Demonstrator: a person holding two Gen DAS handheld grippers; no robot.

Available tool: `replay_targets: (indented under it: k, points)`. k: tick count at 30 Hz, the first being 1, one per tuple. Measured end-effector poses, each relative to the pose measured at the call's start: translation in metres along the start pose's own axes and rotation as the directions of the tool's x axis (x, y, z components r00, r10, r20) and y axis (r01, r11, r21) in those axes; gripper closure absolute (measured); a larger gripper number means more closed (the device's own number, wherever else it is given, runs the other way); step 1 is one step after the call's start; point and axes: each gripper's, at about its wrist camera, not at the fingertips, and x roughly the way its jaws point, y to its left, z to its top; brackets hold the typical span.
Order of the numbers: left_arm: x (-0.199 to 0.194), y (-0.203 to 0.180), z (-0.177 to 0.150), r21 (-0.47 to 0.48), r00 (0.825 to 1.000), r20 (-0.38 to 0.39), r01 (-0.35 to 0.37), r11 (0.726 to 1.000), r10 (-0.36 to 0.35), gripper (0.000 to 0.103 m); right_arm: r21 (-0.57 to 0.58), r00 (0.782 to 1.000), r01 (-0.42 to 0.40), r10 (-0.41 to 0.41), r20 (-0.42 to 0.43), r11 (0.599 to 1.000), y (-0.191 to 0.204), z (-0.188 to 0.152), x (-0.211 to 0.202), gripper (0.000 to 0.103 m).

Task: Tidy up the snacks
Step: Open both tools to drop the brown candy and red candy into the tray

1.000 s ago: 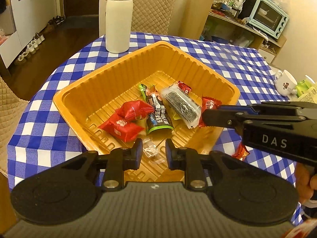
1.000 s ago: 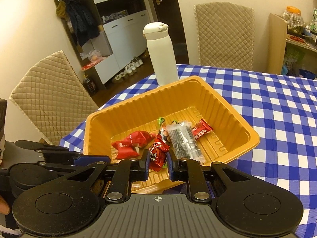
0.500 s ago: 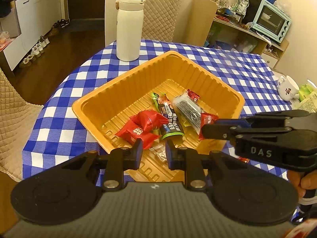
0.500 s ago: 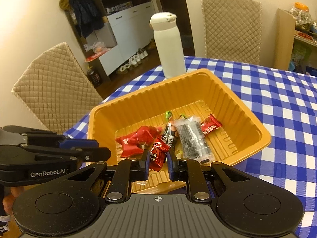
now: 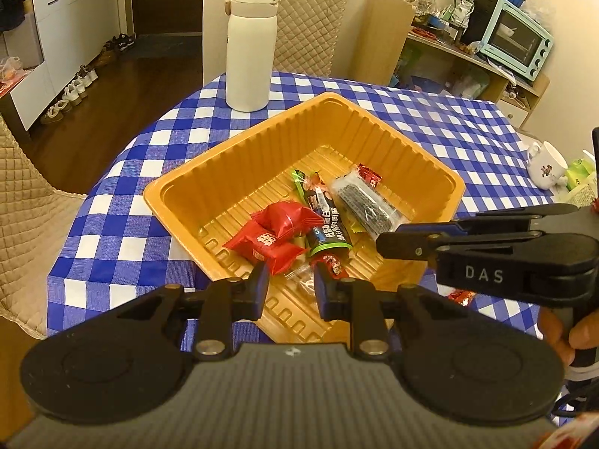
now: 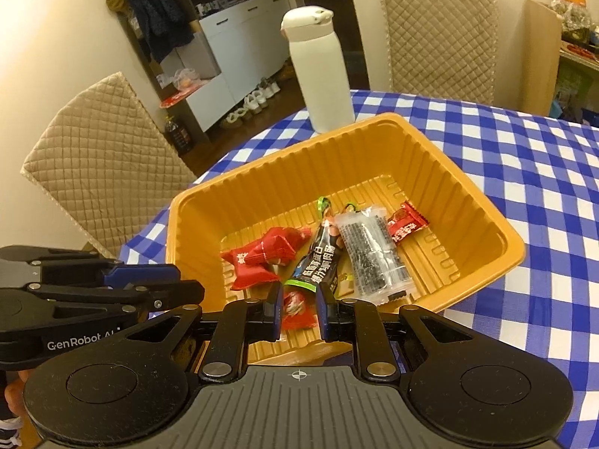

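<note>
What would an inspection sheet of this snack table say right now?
Surface: blue-and-white checked tablecloth.
Job's things: orange tray holds red packets, a black-and-green stick pack, a clear pack, a back red candy and a front red candy; a stray red candy lies outside on the cloth.
Clutter: white bottle, mug.
Grippers: left gripper open, holding nothing; right gripper open above the front red candy.
Cables: nothing seen.
Surroundings: quilted chair, toaster oven, shoes.
</note>
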Motion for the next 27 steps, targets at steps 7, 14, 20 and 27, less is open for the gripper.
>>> replay_targets:
  k: [7, 14, 20, 27]
  points:
    - [-0.013, -0.005, -0.004, 0.003, 1.000, 0.015, 0.010, 1.000, -0.010, 0.077, 0.028, 0.999, 0.001, -0.002, 0.034, 1.000, -0.001, -0.005, -0.023, 0.079]
    - [-0.033, -0.012, -0.012, 0.018, 0.999, 0.032, 0.023, 1.000, -0.023, 0.076, 0.061, 0.995, 0.008, -0.014, 0.101, 0.998, 0.001, -0.017, -0.057, 0.053]
    - [-0.050, -0.020, -0.024, 0.033, 0.998, 0.040, 0.040, 0.999, -0.041, 0.075, 0.101, 0.990, 0.028, -0.041, 0.131, 0.994, 0.002, -0.035, -0.088, 0.046]
    - [-0.067, -0.033, -0.044, 0.060, 0.998, 0.028, 0.062, 0.996, -0.063, 0.067, 0.154, 0.988, 0.048, -0.069, 0.135, 0.987, 0.004, -0.065, -0.123, 0.040]
